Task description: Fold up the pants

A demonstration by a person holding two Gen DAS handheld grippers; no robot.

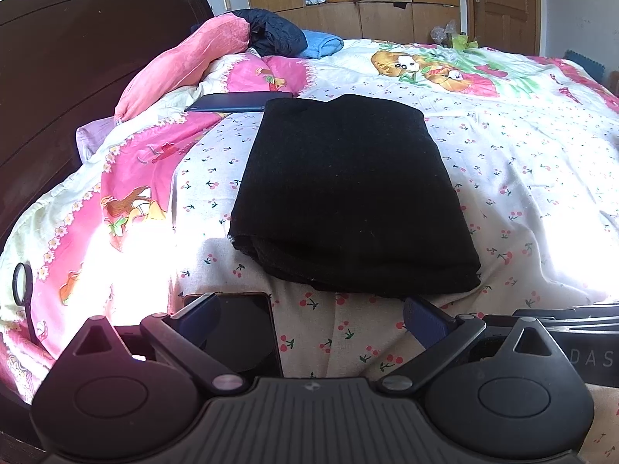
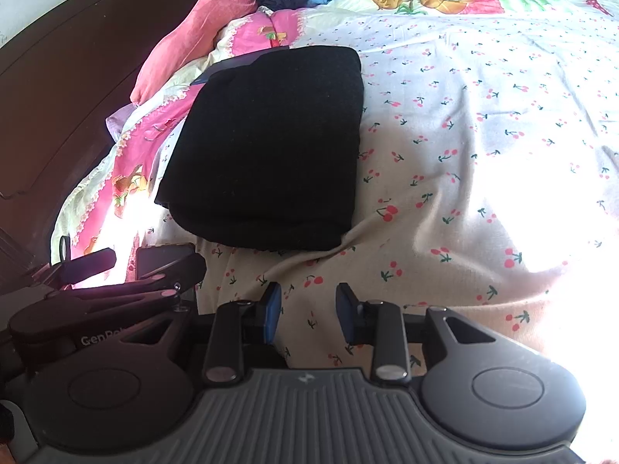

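Resting near the bed's front edge, our left gripper spreads wide, empty; the black pants, folded into a compact stack, lie mid-sheet; our right gripper stands partly apart, empty, apparently finished.

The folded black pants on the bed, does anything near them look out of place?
Mostly tidy. The black pants lie folded flat, but their far left corner covers part of a dark blue flat object, perhaps a tablet or book, on the bedsheet.

Matt black knit pants; printed cotton bedsheet.
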